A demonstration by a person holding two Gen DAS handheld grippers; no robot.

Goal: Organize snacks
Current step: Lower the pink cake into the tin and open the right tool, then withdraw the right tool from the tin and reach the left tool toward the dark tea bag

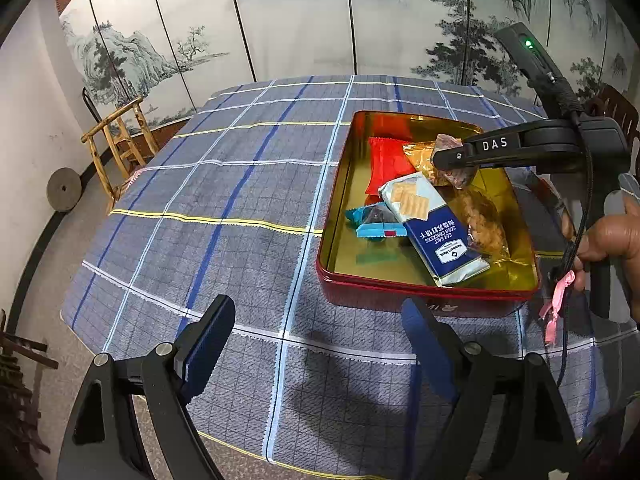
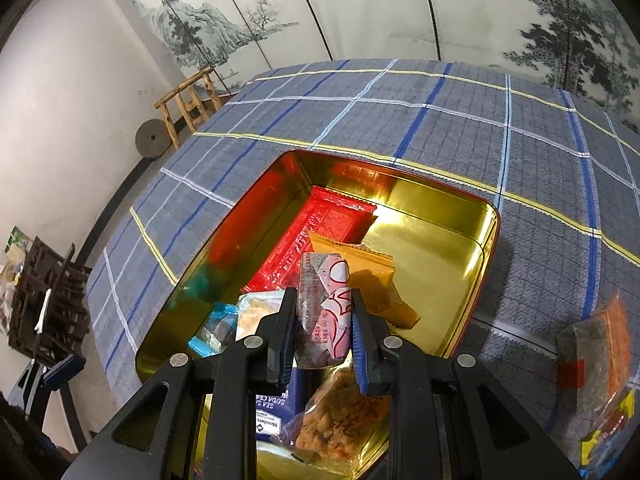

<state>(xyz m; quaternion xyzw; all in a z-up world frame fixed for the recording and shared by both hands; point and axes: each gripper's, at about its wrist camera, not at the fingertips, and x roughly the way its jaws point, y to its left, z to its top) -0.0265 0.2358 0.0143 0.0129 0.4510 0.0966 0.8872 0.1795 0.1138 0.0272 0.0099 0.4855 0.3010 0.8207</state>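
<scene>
A red tin with a gold inside stands on the checked tablecloth. In it lie a red packet, an orange packet, a teal packet, a blue and white cracker pack and a clear bag of fried snacks. My right gripper is shut on a clear snack packet with red and white print, held over the tin. My left gripper is open and empty, in front of the tin's near left corner.
A clear and orange snack bag lies on the cloth right of the tin. A wooden chair and a round stone disc stand by the wall at the left. A painted screen runs behind the table.
</scene>
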